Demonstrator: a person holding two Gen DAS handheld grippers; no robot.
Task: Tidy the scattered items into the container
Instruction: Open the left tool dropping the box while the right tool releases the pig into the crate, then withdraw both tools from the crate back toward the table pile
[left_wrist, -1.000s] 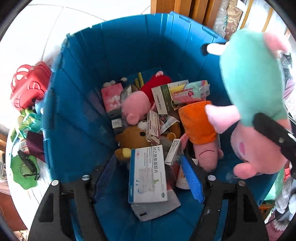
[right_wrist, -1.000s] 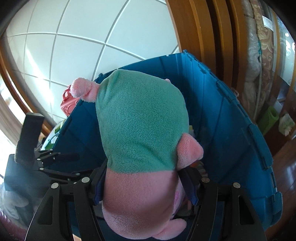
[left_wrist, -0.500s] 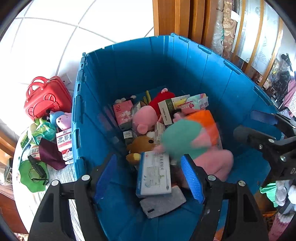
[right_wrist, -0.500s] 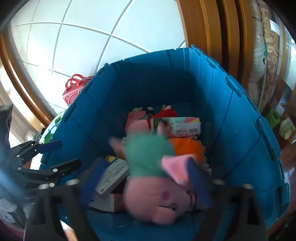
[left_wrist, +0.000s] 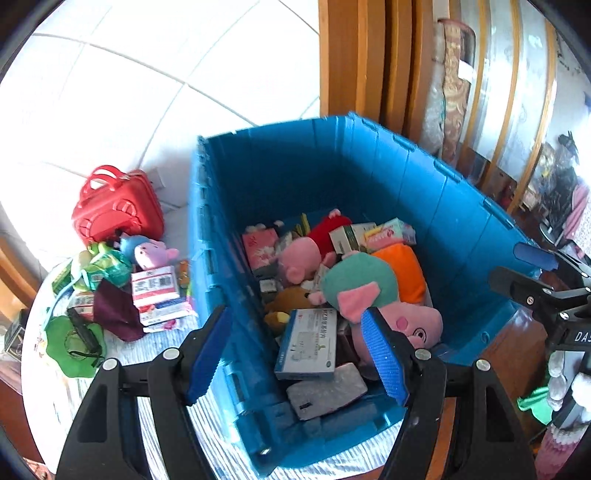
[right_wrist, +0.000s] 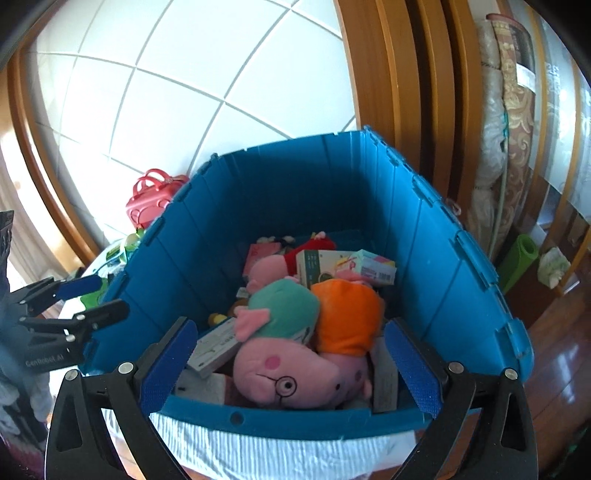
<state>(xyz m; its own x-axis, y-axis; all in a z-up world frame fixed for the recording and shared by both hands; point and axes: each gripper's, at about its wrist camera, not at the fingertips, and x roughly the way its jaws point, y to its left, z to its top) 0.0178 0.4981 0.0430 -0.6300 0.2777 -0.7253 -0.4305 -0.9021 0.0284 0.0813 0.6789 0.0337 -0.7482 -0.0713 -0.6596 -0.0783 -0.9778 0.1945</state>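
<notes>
**Green-shirted pig plush lies in the blue bin, both claws empty**

The pig plush in the green shirt lies inside the blue bin, near its front wall, on top of the other contents. Its long axis runs from the bin's back toward the front; the pink head with round glasses points at the front wall, the green body toward the back. Touching it on the right is a second pig plush in an orange shirt, lying much the same way. Behind them, deeper in the bin, lies a third pink pig with a red body, then two cartons stacked against the red plush. A blue-and-white medicine box lies just left of the green pig, a brown bear behind that box, and a grey flat pouch at the front wall.

Left of the bin, on the table, a loose heap remains: a red toy case, a small pig plush in blue, a red-and-white box, a dark maroon cloth and green items.

The right claw hangs over the bin's front wall, spread wide and released, nothing between its blue pads. The left claw straddles the bin's left wall, parted and gripping nothing.
</notes>
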